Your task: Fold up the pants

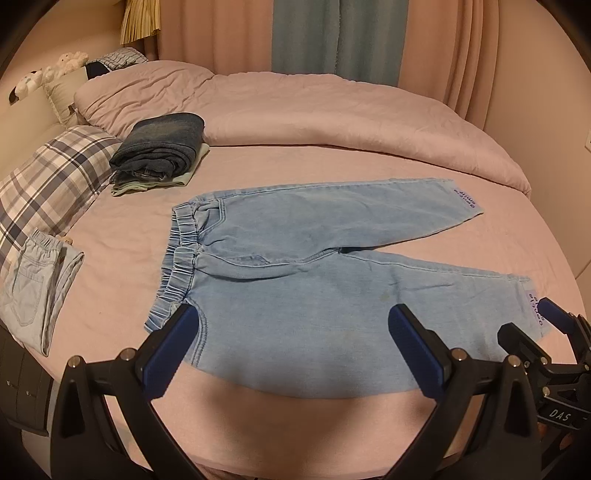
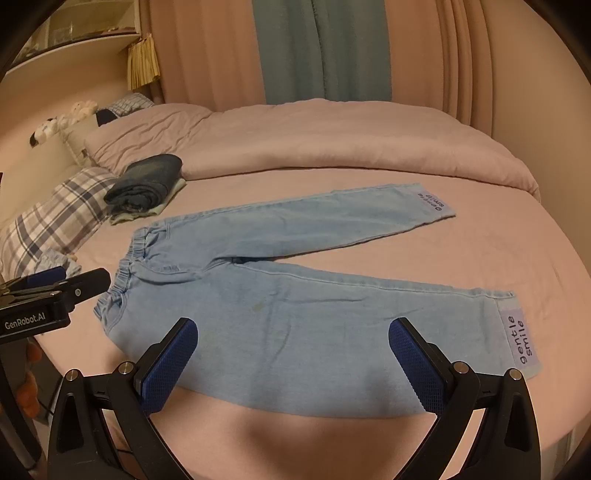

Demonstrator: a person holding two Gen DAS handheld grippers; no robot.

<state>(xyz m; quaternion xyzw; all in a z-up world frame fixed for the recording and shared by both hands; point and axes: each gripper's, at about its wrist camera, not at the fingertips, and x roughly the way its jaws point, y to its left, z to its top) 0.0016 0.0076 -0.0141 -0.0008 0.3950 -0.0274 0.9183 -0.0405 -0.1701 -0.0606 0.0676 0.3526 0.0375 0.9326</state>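
Note:
Light blue denim pants lie flat on the pink bed sheet. Their elastic waistband is at the left and the two legs spread to the right in a V. Each cuff has a "gentle smile" label. My left gripper is open, hovering over the near leg close to the waist end, holding nothing. My right gripper is also open and empty, over the near leg's lower edge. In the right wrist view the left gripper shows at the left, beside the waistband.
A stack of folded dark jeans sits behind the waistband. Another folded pale denim piece lies at the bed's left edge by a plaid pillow. A bunched pink duvet fills the far side. Curtains hang behind.

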